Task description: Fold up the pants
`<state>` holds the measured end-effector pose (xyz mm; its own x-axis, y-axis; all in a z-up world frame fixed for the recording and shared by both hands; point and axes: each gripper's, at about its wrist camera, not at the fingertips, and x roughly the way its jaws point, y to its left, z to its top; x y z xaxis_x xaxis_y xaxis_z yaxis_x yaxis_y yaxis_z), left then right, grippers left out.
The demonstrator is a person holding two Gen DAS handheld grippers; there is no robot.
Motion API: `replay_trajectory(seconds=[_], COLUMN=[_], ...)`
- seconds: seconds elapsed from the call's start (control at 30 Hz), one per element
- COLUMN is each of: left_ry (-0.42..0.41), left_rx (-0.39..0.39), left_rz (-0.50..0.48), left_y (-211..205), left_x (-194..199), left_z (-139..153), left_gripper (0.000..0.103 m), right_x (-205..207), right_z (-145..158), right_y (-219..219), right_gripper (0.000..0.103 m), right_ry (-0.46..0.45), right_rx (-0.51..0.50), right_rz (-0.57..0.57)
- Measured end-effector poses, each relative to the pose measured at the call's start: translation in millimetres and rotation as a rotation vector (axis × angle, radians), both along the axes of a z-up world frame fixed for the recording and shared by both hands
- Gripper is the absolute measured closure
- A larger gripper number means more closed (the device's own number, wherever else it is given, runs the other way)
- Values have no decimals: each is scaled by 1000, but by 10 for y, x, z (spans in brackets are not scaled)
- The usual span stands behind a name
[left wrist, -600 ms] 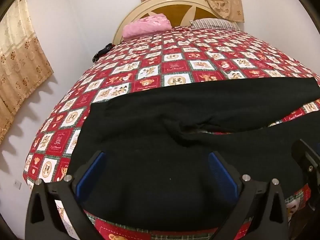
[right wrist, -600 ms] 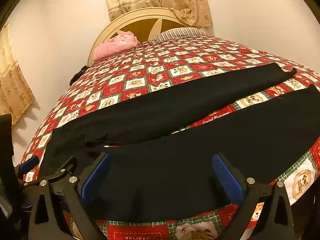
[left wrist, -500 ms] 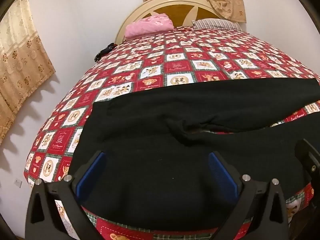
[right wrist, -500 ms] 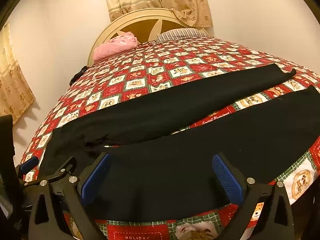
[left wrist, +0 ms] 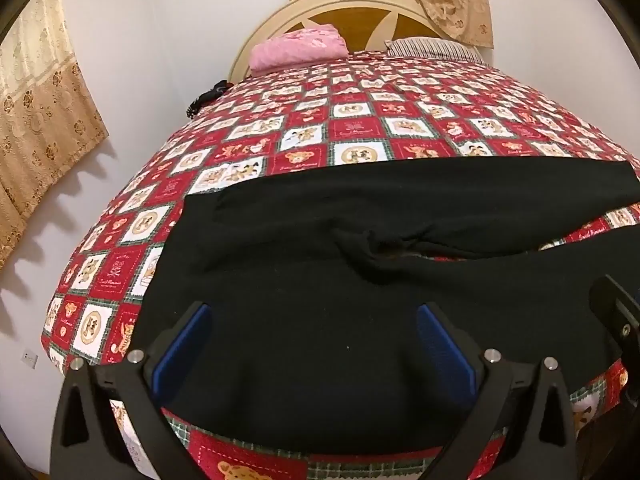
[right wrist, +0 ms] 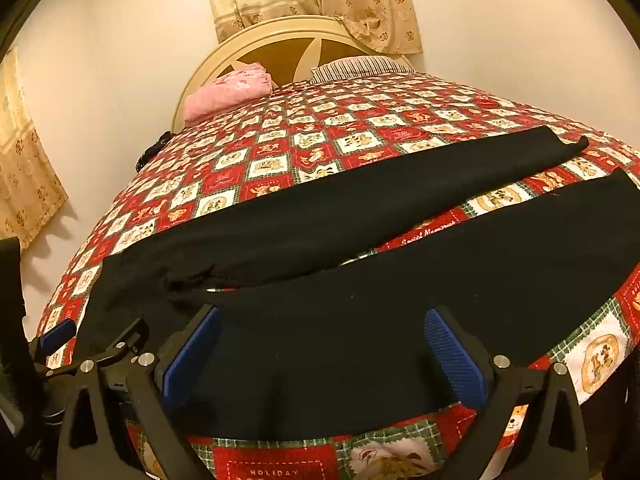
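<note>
Left gripper jaws wide, holding nothing, above waist end | right gripper likewise, above near leg | black pants flat on quilted bedspread, legs splayed apart | progress: no fold made; everything remains.

left wrist: low at bed foot edge, faces headboard, near pants waist | right wrist: same heading, over legs | shared: pants, headboard
</note>
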<state>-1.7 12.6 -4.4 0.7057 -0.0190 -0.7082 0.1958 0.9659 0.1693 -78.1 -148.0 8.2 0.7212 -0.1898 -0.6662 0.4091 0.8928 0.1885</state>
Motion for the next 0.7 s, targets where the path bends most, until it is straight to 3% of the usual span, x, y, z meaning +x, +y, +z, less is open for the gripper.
replay_trajectory(seconds=[0.7], left_ry=[17], left_rx=[-16], left_rz=[6], left_y=[19], left_x=[-5], left_z=[-18], left_gripper=[0], right_x=[-5], right_z=[-4], right_y=[18], right_gripper=[1], right_ry=[3], right_rx=[4], right_rz=[-3])
